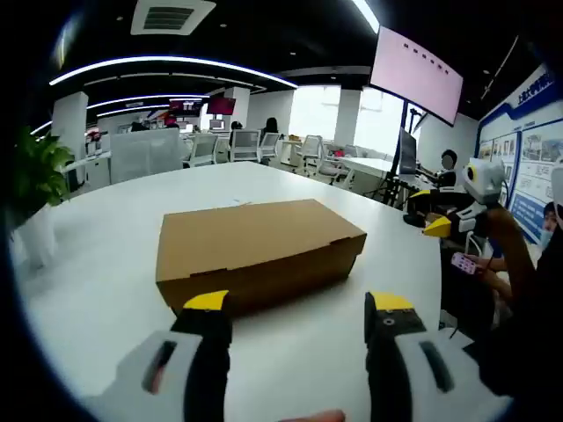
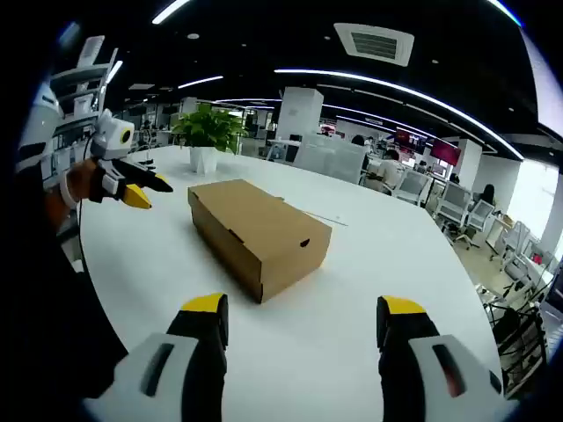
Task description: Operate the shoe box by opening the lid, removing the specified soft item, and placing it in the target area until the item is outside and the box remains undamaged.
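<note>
Black tool (image 1: 299, 330) jaws, yellow tips.

The shoe box (image 1: 257, 251) lies closed on the table (image 1: 106, 237), at the centre of the left gripper view. The left gripper (image 1: 299, 318) sits at the bottom of that frame, just before the box. The right gripper (image 1: 453, 220) enters at the right edge. In the right gripper view, a potted plant (image 2: 208, 134) stands behind the box, upper left of centre.

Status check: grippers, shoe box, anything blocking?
Left gripper open, empty, short of the box. Right gripper open, empty, also off it. Shoe box on the white table, lid shut. Nothing between grippers and box.
</note>
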